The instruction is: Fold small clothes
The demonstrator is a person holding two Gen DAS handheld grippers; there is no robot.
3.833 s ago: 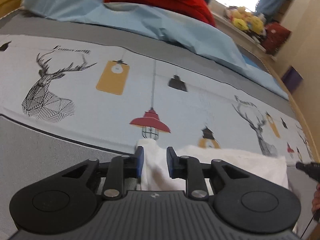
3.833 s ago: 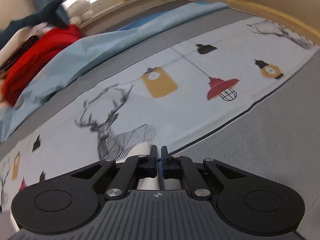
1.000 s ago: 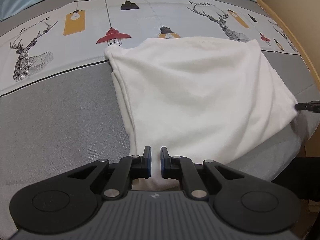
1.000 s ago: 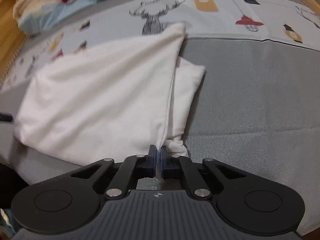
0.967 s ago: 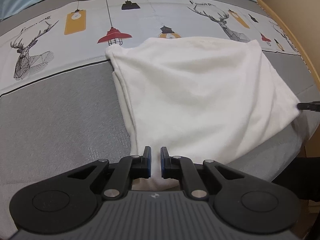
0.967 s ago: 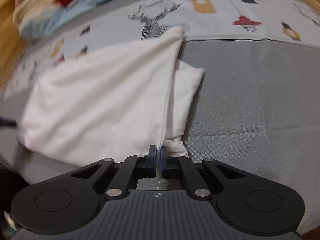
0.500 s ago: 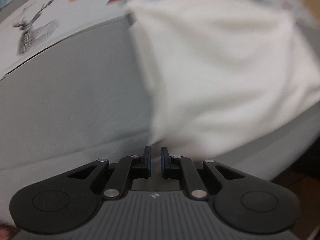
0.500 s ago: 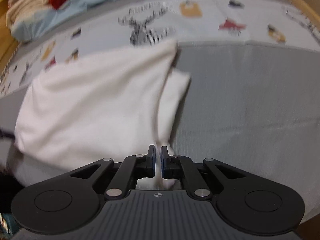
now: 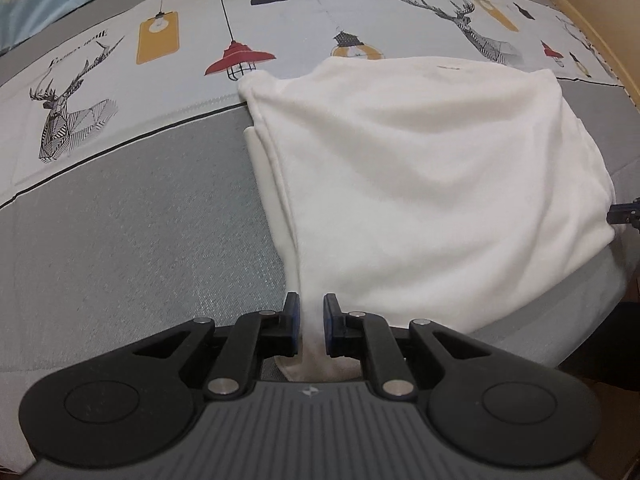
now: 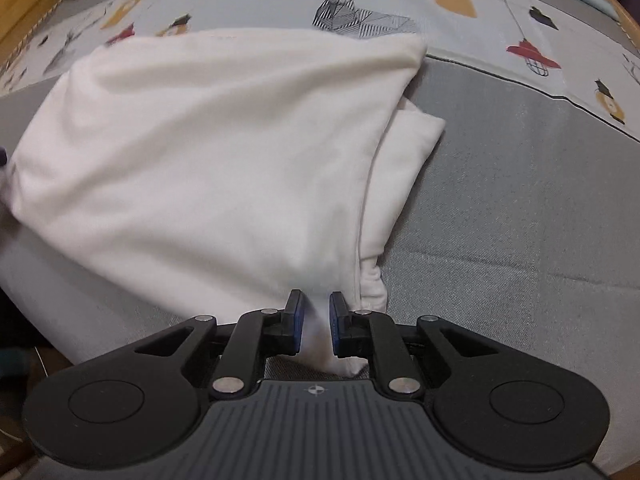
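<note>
A white garment (image 9: 420,168) lies folded over on the bed, with a sleeve edge showing along its left side. My left gripper (image 9: 311,308) has its jaws slightly parted around the garment's near left corner. In the right wrist view the same white garment (image 10: 208,160) spreads to the left, with a folded sleeve (image 10: 404,176) on its right side. My right gripper (image 10: 316,306) has its jaws slightly parted around the near right corner. The right gripper's tip (image 9: 624,216) shows at the far right of the left wrist view.
The bed sheet (image 9: 120,220) is grey near me, with a pale band printed with deer and lamps (image 9: 240,56) farther off. A wooden bed frame (image 9: 600,20) runs along the right. The bed's near edge lies just under both grippers.
Both grippers' jaws have parted a little from the tight pinch of a second ago. The garment has settled flatter on the bed, and both cameras have tilted down toward it.
</note>
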